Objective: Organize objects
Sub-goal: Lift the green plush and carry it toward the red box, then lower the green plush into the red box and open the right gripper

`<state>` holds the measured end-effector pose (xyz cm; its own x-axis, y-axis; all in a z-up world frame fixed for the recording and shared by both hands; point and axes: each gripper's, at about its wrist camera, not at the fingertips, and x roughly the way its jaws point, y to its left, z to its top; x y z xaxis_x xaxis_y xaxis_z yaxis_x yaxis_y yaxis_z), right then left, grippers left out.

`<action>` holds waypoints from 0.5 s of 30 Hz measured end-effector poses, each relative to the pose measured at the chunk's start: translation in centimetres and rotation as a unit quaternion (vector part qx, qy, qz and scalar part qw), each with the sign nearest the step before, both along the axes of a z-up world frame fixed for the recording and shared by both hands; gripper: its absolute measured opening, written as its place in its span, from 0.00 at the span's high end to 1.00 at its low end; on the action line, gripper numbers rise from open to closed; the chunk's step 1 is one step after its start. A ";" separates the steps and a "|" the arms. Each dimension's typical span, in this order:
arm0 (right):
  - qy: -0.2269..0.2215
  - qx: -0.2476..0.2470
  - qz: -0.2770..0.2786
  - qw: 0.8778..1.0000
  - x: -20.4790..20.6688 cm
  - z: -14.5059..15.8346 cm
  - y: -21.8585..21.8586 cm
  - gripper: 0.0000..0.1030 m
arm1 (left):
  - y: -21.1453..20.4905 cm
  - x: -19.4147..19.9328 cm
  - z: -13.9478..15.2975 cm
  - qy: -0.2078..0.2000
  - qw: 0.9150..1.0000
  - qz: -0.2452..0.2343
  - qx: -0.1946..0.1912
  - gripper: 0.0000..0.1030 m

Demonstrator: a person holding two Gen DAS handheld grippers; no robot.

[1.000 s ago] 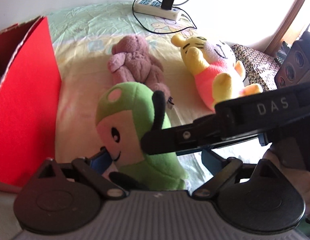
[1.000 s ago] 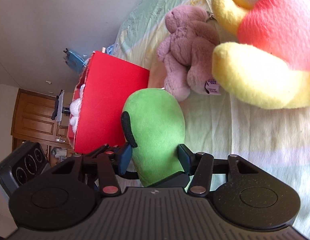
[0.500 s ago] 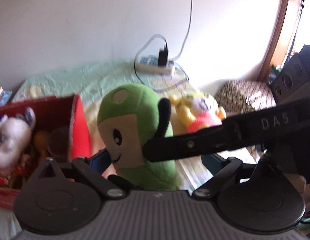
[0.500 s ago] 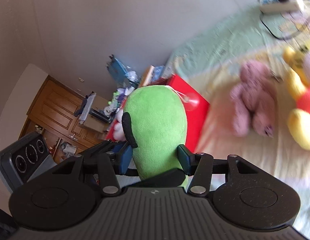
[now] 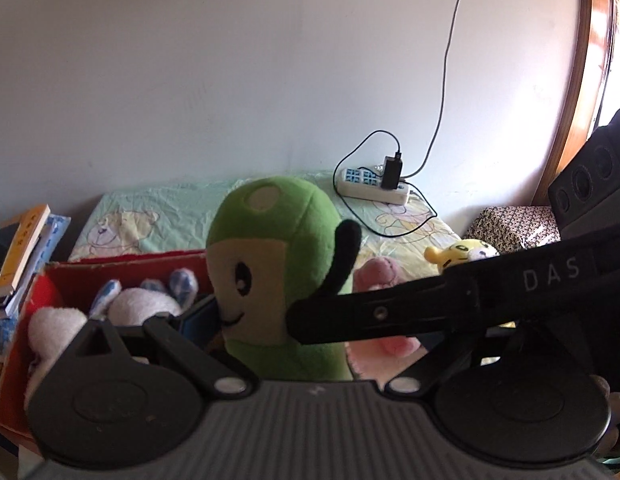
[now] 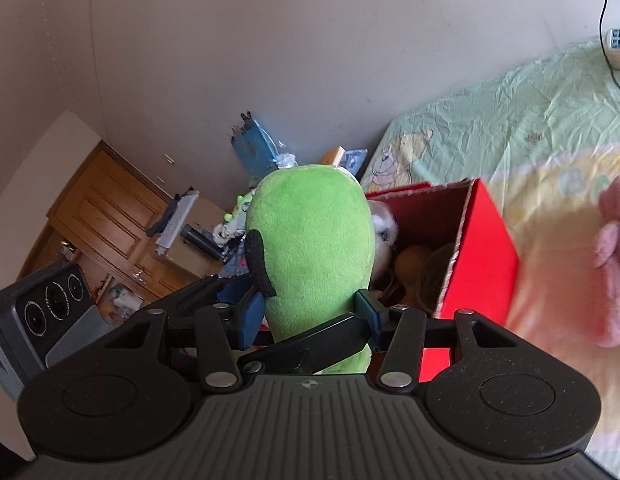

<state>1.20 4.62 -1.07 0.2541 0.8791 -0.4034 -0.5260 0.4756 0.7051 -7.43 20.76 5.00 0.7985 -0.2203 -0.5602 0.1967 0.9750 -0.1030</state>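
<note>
A green plush toy (image 5: 269,248) with a cream face hangs in the air beside the open red box (image 5: 121,264). My right gripper (image 6: 310,314) is shut on the green plush toy (image 6: 310,232), its blue pads pressing both sides while its jaws are closing a little. A finger of my right gripper (image 5: 390,312) crosses the left wrist view. My left gripper (image 5: 310,316) stands wide around the same toy. Its left blue pad (image 5: 201,316) lies by the face, and its right finger is mostly hidden. The red box (image 6: 486,240) holds several soft toys.
A pink plush (image 5: 374,276) and a yellow plush (image 5: 466,252) lie on the bed sheet right of the box. A power strip (image 5: 370,188) with cables sits by the wall. Books (image 5: 21,248) are stacked left of the box. A wooden door (image 6: 109,208) is far left.
Both grippers rose with the green plush off the bed and swung left toward the red box. The box's inside and its toys have come into view.
</note>
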 end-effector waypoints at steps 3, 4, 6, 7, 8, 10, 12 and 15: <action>0.013 -0.029 -0.014 0.999 0.4 -1.6 2.2 0.51 | 2.7 1.0 -1.9 0.023 1.000 -0.004 -0.004 0.09; 0.018 -0.037 -0.019 0.999 0.4 -2.0 2.6 0.52 | 3.4 1.4 -2.7 0.034 0.999 -0.007 -0.006 0.09; 0.003 -0.068 -0.041 0.997 0.1 -2.1 3.3 0.57 | 4.5 2.0 -4.0 0.050 0.999 -0.013 -0.010 0.09; -0.009 -0.085 -0.048 0.995 0.0 -2.0 3.5 0.61 | 4.8 2.2 -4.6 0.058 0.998 -0.018 -0.009 0.10; -0.014 -0.097 -0.054 0.994 -0.1 -1.9 3.7 0.63 | 5.1 2.4 -5.1 0.063 0.998 -0.024 -0.008 0.10; -0.011 -0.113 -0.063 0.991 -0.2 -1.6 4.0 0.63 | 5.3 2.6 -5.9 0.074 0.996 -0.040 -0.003 0.10; -0.010 -0.126 -0.076 0.989 -0.2 -1.5 4.3 0.63 | 5.0 2.2 -6.1 0.075 0.996 -0.056 0.004 0.09; 0.005 -0.118 -0.096 0.988 0.0 -1.6 4.0 0.63 | 4.9 1.8 -6.5 0.072 0.995 -0.071 0.014 0.08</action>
<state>1.15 8.60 -2.71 0.4024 0.6963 -0.5944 -0.4033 0.7177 0.5677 -5.62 25.68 -1.46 0.6715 -0.3083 -0.6738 0.3181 0.9412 -0.1136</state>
